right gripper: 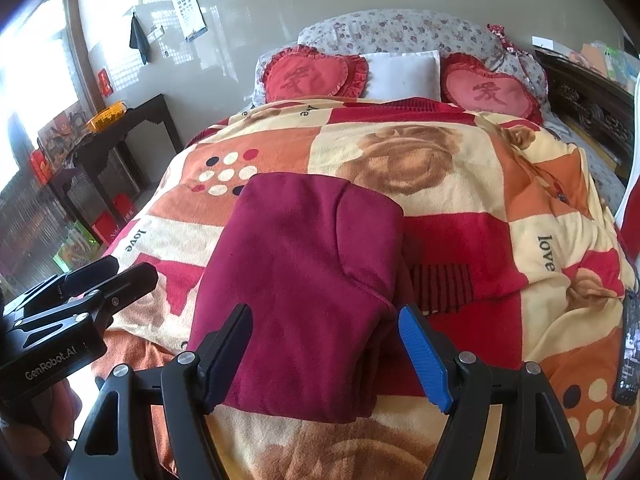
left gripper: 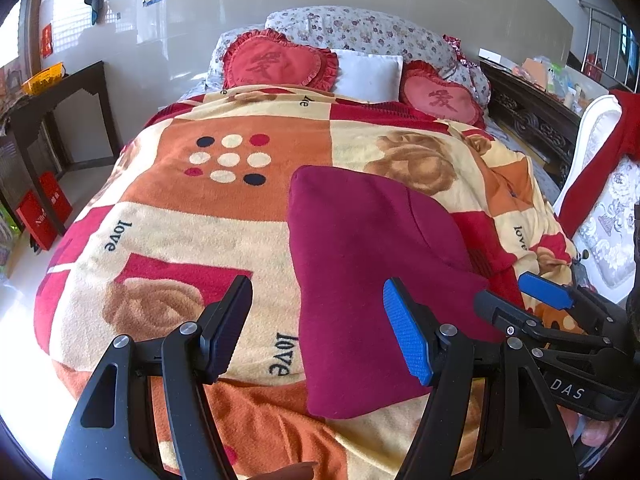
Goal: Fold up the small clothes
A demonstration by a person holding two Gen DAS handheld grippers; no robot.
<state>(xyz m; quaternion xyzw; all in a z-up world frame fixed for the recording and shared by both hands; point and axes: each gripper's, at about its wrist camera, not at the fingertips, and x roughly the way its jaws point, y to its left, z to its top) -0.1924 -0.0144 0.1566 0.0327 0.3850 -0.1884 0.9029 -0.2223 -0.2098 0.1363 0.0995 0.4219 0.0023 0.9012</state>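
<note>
1. The task's thing, a maroon garment [right gripper: 304,288], lies flat on the patterned blanket [right gripper: 460,152] of the bed, near its foot end and roughly centred; it is already doubled into a compact block, with one layer's curved edge showing across its right half.
2. The left hand-held gripper [left gripper: 318,330] hangs above the blanket with its fingers spread wide and nothing between them; its blue pad [left gripper: 406,332] sits over the garment's left-hand edge, while the dark pad is over bare blanket.
3. The right hand-held gripper [right gripper: 326,354] is likewise spread and empty, straddling the garment's near portion without pinching it.
4. In the left wrist view the right hand-held gripper shows at the right edge, beside the garment's right side (whether it touches the cloth cannot be told).
5. Judged from the layered shape, the folding looks well along, and the step in hand seems to be lining up for another fold or a final tidy.
6. The next move would call for both grippers to lower and pinch near corners through all layers, since soft knit may slip apart when lifted.
7. A remote control [right gripper: 632,348] lies on the blanket, well apart to the right.
</note>
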